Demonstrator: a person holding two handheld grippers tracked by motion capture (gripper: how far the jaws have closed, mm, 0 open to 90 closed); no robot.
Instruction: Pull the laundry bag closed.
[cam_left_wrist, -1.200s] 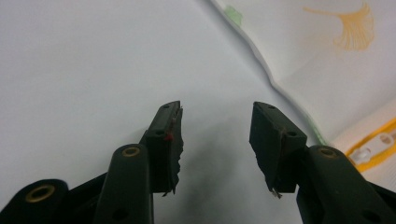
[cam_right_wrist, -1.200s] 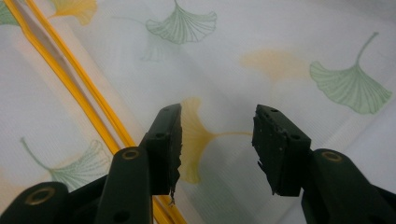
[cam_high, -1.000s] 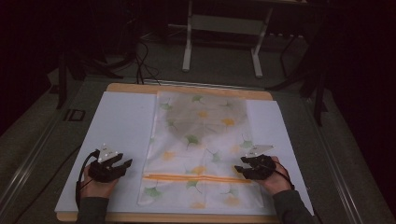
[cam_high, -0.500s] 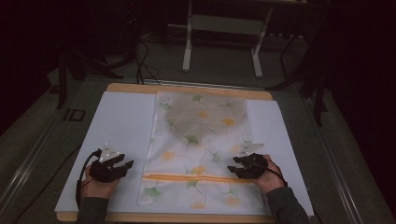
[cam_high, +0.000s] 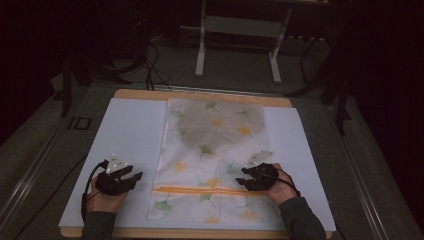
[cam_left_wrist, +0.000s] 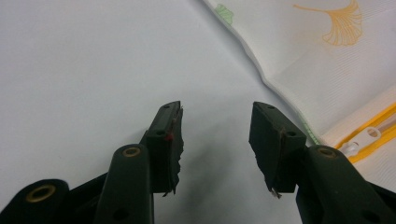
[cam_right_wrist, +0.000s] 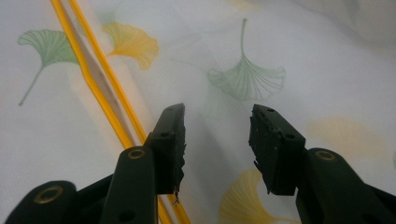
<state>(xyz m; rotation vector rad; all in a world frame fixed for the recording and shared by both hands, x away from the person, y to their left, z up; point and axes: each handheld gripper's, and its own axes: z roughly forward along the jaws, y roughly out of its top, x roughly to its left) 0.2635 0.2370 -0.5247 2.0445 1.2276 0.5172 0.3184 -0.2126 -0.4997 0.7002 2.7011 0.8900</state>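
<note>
One white mesh laundry bag printed with green and yellow ginkgo leaves is lying flat mid-table on the white sheet, its orange zipper seemingly shut. Both claws are gaping empty, the right gripper hovering over the fabric by the zipper, the left gripper waiting beside the bag's edge, so nothing is grasped yet.

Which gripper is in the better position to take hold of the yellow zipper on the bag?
Probably the right gripper: it hovers open over the mesh bag, beside the yellow zipper. The left gripper is open over the white sheet, off the bag's edge.
</note>
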